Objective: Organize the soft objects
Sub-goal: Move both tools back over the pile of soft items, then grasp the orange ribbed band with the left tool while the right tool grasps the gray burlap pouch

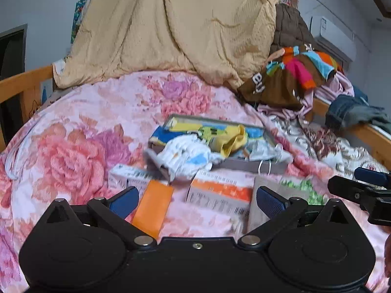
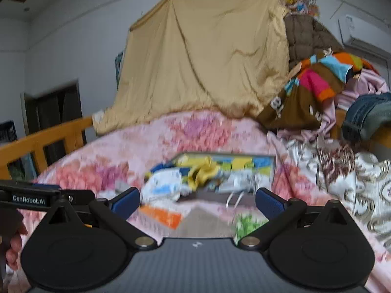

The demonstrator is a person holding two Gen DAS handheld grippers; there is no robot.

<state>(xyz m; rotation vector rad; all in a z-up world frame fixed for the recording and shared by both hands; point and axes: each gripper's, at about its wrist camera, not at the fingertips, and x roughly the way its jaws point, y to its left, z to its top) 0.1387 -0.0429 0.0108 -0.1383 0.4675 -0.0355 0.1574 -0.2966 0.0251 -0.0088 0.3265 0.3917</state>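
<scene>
A shallow grey box (image 1: 244,164) (image 2: 220,194) lies on the pink floral bedspread (image 1: 73,134) (image 2: 195,131), stuffed with soft items: a white cloth (image 1: 188,155) (image 2: 162,188) spilling over its near left corner and a yellow cloth (image 1: 232,140) (image 2: 200,171). My left gripper (image 1: 196,201) hovers open just before the box, over small cartons. My right gripper (image 2: 198,201) is open too, nothing between its fingers; it also shows at the right edge of the left wrist view as a black body (image 1: 361,190). The left gripper body (image 2: 36,197) appears at left in the right wrist view.
An orange packet (image 1: 152,207), white-and-orange cartons (image 1: 220,194) (image 2: 162,216), a grey card (image 2: 202,221) and a green-print packet (image 1: 303,188) (image 2: 246,222) lie near me. A tan quilt (image 1: 171,29) hangs behind. Piled clothes (image 1: 293,73) and jeans (image 1: 352,111) sit right. Wooden rails (image 1: 22,83) edge the bed.
</scene>
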